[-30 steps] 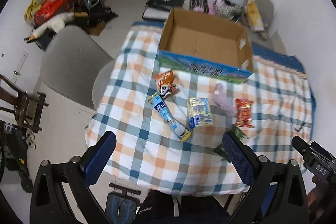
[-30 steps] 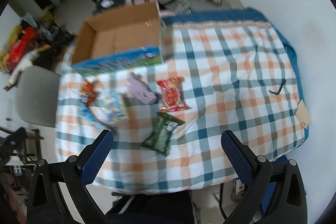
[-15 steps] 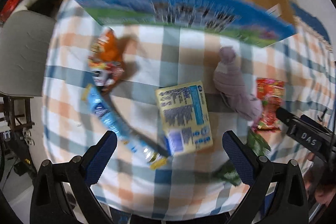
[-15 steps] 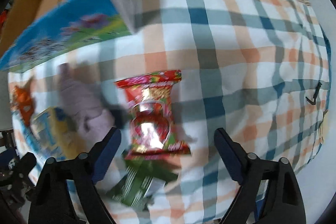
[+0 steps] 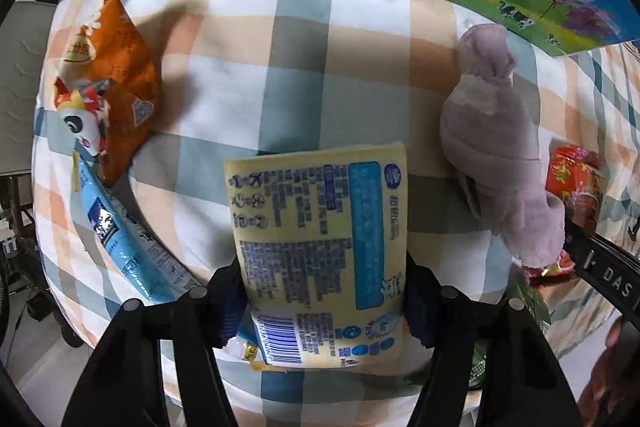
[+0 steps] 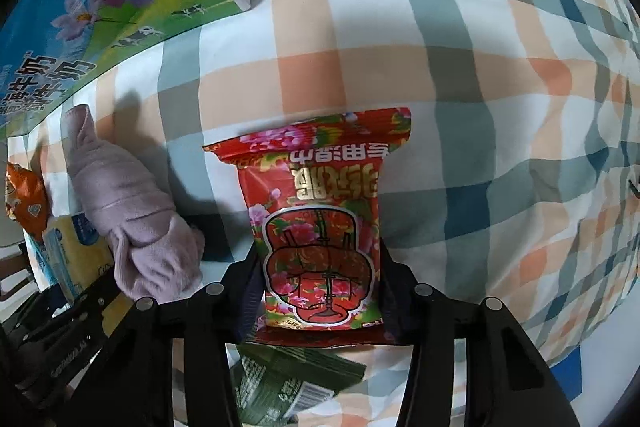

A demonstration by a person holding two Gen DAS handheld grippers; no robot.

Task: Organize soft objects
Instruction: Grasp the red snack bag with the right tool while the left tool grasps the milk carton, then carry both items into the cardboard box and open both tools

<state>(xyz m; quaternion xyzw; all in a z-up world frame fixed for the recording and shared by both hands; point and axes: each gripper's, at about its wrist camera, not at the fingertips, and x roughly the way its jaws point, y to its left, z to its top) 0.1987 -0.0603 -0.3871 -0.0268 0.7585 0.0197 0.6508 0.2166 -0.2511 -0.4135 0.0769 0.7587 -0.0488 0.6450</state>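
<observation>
Low over the tablecloth (image 6: 460,75), left gripper (image 5: 320,299) pinching yellow pack (image 5: 320,227); right gripper (image 6: 320,291) pinching red packet (image 6: 320,219)

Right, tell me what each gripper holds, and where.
Left gripper: the yellow packet, jaws on the two long side edges near its barcode end. Right gripper: the red snack bag, by its side edges at the near end.

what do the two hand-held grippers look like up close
Both match: the left hand-held gripper and right hand-held gripper have black angular arms with round grey bolt heads at the joints and dark blue fingers. White "DAS" lettering marks the black body at the left view's right edge. No cables show.
</observation>
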